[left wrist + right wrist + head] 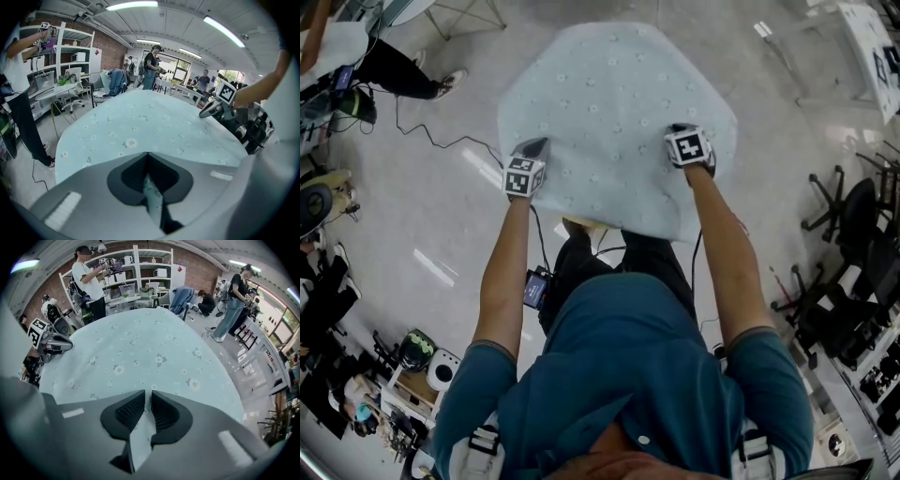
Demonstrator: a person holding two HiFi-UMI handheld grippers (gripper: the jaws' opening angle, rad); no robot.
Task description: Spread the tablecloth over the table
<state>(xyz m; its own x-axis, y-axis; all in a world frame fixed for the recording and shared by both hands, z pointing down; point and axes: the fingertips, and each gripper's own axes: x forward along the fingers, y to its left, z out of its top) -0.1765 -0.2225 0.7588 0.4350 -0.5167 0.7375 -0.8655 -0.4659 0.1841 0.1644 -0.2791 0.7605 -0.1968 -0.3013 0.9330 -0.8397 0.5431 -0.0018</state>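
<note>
A pale blue tablecloth (614, 103) with small white flowers lies stretched out flat ahead of me, its far part spread wide and its near edge held up. My left gripper (532, 150) is shut on the near left edge of the tablecloth (140, 126), a fold of cloth pinched between the jaws. My right gripper (680, 133) is shut on the near right edge of the tablecloth (140, 352) in the same way. The table under the cloth is hidden. In the left gripper view the right gripper (208, 111) shows at the right; the left gripper (58, 344) shows at the left of the right gripper view.
Grey floor (441, 206) with a black cable (441, 141) lies left of the cloth. Office chairs (853, 216) stand at the right, clutter at the lower left. People (89, 280) stand by white shelves (131, 273); another person (150, 70) stands beyond the cloth.
</note>
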